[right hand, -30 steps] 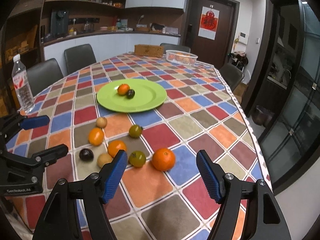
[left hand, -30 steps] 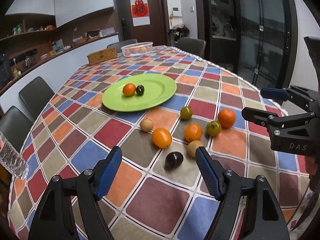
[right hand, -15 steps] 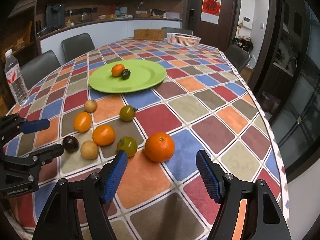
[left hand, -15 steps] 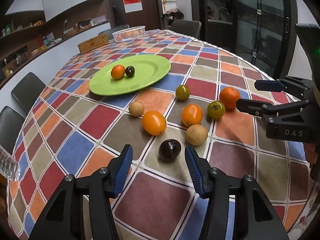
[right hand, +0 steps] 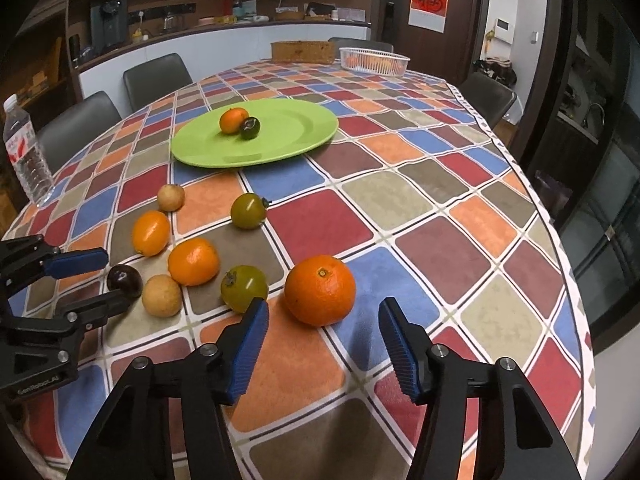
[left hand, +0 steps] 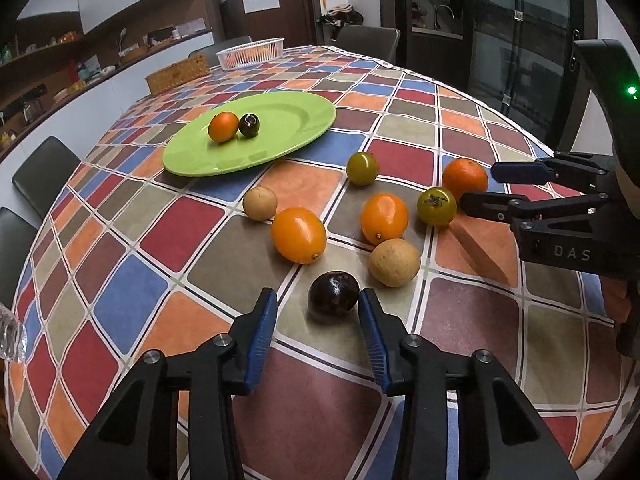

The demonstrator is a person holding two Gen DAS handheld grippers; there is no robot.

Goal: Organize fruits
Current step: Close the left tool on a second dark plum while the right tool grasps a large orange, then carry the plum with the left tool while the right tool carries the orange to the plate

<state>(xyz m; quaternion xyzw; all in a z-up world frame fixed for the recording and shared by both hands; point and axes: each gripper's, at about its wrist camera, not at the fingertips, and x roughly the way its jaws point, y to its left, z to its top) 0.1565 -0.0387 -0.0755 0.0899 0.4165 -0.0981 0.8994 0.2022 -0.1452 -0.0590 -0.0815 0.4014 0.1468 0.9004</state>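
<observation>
1. Two fingers of the left gripper (left hand: 318,318) stood apart around the dark plum (left hand: 333,297), the right pad almost touching, the left one with a gap. Closing unevenly could push the plum sideways into the tan fruit (left hand: 394,262) just beside it.
2. One large orange (right hand: 320,290) lay before the right gripper (right hand: 323,326), whose fingers were wide and empty. The green tomato (right hand: 244,288) sat close to the left finger and might be knocked. The green plate (right hand: 304,136) was well apart.
</observation>
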